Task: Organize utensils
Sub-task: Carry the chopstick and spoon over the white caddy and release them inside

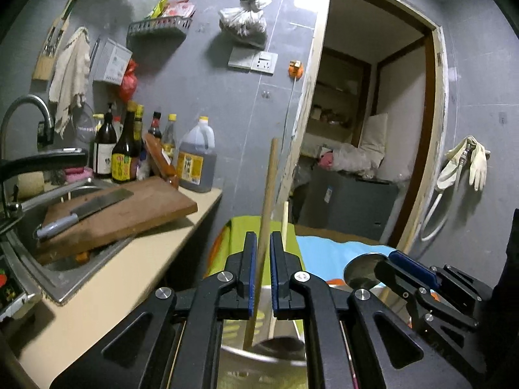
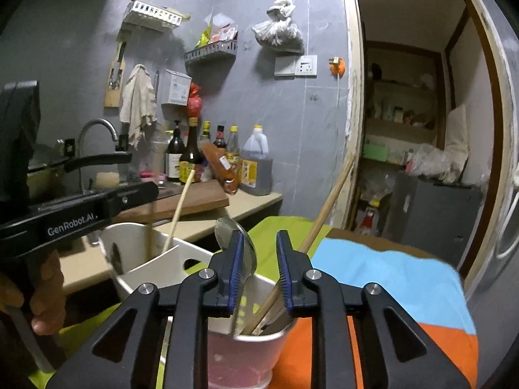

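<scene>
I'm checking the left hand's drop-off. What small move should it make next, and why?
Probably open the left gripper. It is shut on the wooden stick, whose lower end already reaches down inside the white holder, so releasing should leave it standing there.

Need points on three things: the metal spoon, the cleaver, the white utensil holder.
metal spoon (image 2: pixel 233 236), right wrist view, on the bowl, beside the right gripper's jaw.
cleaver (image 1: pixel 100 201), left wrist view, mid-blade, lying on the cutting board.
white utensil holder (image 2: pixel 129 228), right wrist view, on the rim's far edge.
</scene>
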Motion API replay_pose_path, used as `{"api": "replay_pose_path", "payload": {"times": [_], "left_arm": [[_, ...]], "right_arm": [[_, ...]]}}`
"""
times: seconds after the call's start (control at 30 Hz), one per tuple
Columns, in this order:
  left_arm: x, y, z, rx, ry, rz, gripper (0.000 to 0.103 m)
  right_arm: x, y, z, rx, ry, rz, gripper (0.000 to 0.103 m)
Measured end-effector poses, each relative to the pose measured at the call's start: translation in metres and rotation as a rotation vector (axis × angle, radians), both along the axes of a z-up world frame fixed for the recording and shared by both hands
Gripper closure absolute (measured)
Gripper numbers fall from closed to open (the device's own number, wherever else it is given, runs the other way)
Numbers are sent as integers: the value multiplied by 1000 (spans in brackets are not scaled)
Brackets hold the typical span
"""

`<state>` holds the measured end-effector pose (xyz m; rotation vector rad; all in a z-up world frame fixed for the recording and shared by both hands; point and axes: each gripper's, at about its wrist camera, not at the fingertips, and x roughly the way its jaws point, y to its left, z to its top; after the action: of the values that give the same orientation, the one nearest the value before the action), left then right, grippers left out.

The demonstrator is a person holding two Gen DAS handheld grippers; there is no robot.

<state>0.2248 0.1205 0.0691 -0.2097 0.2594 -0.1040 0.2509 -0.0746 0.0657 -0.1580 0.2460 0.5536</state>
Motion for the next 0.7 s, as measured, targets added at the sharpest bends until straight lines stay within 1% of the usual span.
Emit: {"api": "replay_pose_path", "payload": {"times": [0.03,0.07,0.1,0.13,0.17,0.27,0.3,0.33,0.37,0.4,0.43,0.5,0.6,0.63,0.67,0.7], "left_arm": [[-2,1,0,-2,3,-2,95],[-5,1,1,-7,2,-3,90],[-8,1,2,-12,-1,-4,86],[-10,2,4,-16,-5,-4,80],[-13,2,5,-23,-10,-6,77],[-21,2,14,-25,-19,-5,76],[-24,1,16,-21,-23,-1,75],[-27,-1,20,-17,-31,-1,71],[-30,-3,22,-18,-37,-2,64],[-33,-4,25,-19,-45,-3,61],[-37,-6,27,-21,-52,-4,57],[-44,-13,32,-12,-77,-12,50],[-54,-25,37,-2,-113,-21,41],[-56,-29,38,-2,-119,-28,35],[-58,-32,39,-3,-124,-36,28],[-60,-36,41,-6,-129,-43,25]], "right_arm": [[-1,-3,2,17,13,9,84],[-2,-5,3,31,15,13,83],[-4,-8,5,45,14,16,79],[-5,-11,8,64,15,20,78],[-6,-13,11,78,20,22,77],[-10,-20,20,112,19,12,74],[-12,-24,23,123,11,4,68],[-15,-27,26,134,0,-5,56],[-19,-32,30,151,-16,-17,50],[-23,-37,33,166,-30,-27,40],[-27,-42,36,177,-46,-36,35],[-35,-51,42,184,-85,-58,32],[-49,-68,50,195,-139,-89,20],[-54,-74,53,199,-153,-101,16],[-59,-81,56,205,-166,-116,14],[-63,-88,58,210,-176,-131,10]]}}
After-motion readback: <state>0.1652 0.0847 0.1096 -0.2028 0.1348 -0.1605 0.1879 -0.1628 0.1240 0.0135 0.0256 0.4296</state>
